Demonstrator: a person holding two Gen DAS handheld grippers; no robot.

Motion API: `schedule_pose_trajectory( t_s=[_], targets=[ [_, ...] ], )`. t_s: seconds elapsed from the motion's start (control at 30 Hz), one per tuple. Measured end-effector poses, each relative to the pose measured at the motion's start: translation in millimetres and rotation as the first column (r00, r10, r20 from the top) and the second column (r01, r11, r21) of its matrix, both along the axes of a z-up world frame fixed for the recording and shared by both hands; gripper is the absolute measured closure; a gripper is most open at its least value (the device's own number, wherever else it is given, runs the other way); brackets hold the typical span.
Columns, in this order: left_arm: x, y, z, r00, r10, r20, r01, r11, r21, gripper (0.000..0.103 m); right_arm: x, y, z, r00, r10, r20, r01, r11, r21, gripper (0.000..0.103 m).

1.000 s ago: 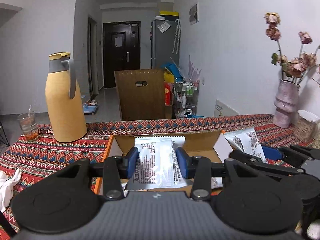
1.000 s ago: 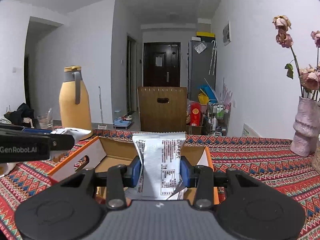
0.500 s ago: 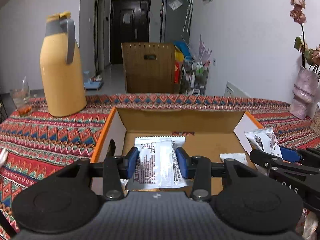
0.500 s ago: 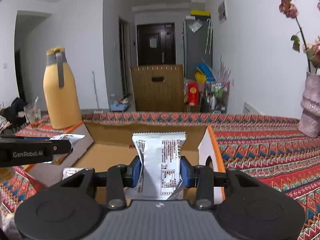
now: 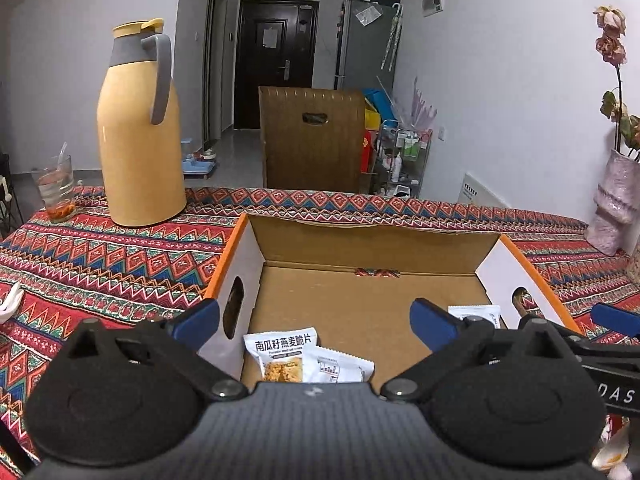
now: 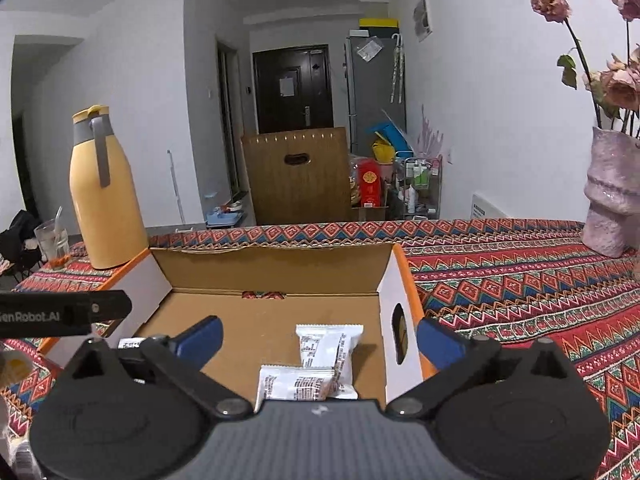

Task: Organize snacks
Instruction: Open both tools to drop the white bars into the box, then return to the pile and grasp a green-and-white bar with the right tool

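Observation:
An open cardboard box (image 5: 236, 248) with orange edges sits on the patterned tablecloth. My left gripper (image 5: 316, 322) hangs over its near left part, jaws opening wide, with nothing pressed between the blue pads. Two snack packets (image 5: 282, 354) lie on the box floor just below it, and a third packet (image 5: 474, 314) lies to the right. In the right wrist view my right gripper (image 6: 320, 340) hovers over the near right part of the box (image 6: 404, 280), jaws also opening, gripping nothing. Two white packets (image 6: 328, 346) lie loose beneath it.
A tall yellow jug (image 5: 138, 128) and a drinking glass (image 5: 56, 188) stand at the far left of the table. A pink vase (image 6: 612, 204) with dried flowers stands at the far right. A brown chair back (image 5: 312, 140) rises beyond the far table edge.
Both grippers went from shut on a white packet to wide open. The packets dropped onto the box floor. Both grippers sank lower over the box during the first half second.

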State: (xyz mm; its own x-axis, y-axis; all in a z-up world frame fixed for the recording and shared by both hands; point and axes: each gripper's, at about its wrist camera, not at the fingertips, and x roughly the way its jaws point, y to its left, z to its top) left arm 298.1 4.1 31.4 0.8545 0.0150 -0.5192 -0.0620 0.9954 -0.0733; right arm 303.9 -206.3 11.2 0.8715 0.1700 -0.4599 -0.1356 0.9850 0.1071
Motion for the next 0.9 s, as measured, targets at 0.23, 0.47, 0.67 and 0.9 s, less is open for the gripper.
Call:
schedule_pose_trajectory(
  t_s=[0.23, 0.47, 0.67, 0.9],
  targets=[
    [-4.0, -2.6, 5.7, 1.000, 0.009, 0.013, -0.009, 1.000, 0.008, 0.000, -5.1, -2.9, 3.6, 1.000, -0.010, 0.012, 0.010, 1.000, 0.006, 0.000],
    [-23.2, 0.4, 25.5, 0.998, 0.024, 0.054, -0.025, 1.000, 0.018, 0.000, -23.1, -4.9, 21.5, 0.998, -0.010, 0.064, 0.010, 1.000, 0.002, 0.000],
    [-48.7, 5.2, 33.3, 0.997, 0.033, 0.064, -0.034, 0.999, 0.026, 0.000, -45.9, -0.4, 32.8, 0.996, 0.010, 0.093, -0.008, 1.000, -0.020, 0.000],
    [-84.0, 14.9, 29.4, 0.998, 0.028, 0.051, -0.030, 0.999, 0.028, 0.000, -80.0, 5.8, 30.3, 0.996, 0.040, 0.078, -0.038, 0.999, -0.034, 0.000]
  ],
)
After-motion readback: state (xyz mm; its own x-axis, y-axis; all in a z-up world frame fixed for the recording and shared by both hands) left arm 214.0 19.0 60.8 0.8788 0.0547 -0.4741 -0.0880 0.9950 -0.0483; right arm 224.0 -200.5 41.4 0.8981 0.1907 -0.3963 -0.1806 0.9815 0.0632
